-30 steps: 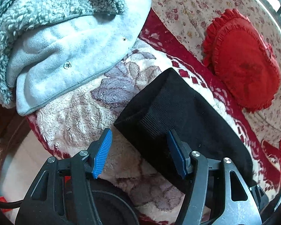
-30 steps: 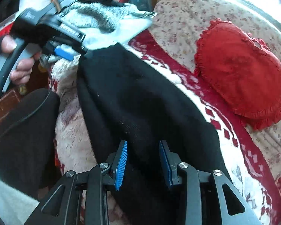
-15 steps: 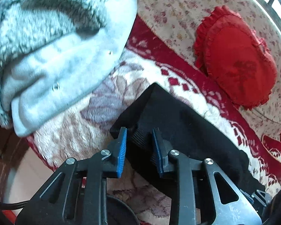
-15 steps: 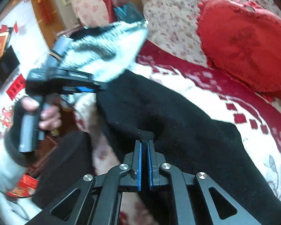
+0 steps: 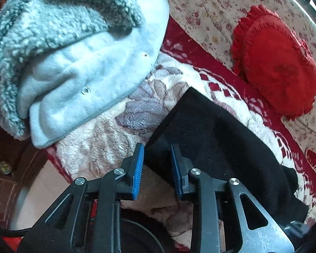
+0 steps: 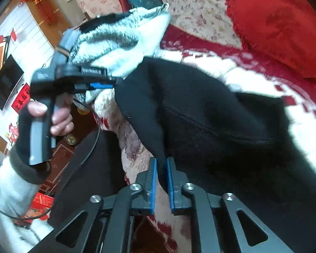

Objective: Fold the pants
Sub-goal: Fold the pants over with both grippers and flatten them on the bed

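Left wrist view: the left gripper sits at the lower middle of the frame, its blue-padded jaws drawn in narrow after closing over the last second, with a corner of the black pants between them. The fabric fills the gap and meets both pads, so the corner is pinched. From there the pants run toward the lower right across a cream and red floral blanket. A pale blue fleece jacket with snap buttons fills the upper left, apart from the pants. A red frilled heart-shaped cushion lies at the upper right on a flowered bedspread.

Right wrist view: the right gripper is at the bottom centre, jaws nearly together and just eased slightly wider, clamping a thin raised fold of the black pants between its blue pads. The rest of the pants spread over the centre and right of the frame. At the left, a hand in a dark fingerless glove holds the left gripper's handle; its tip meets the pants' far corner at the upper centre, though the grip itself is blurred here. The red cushion fills the upper right.
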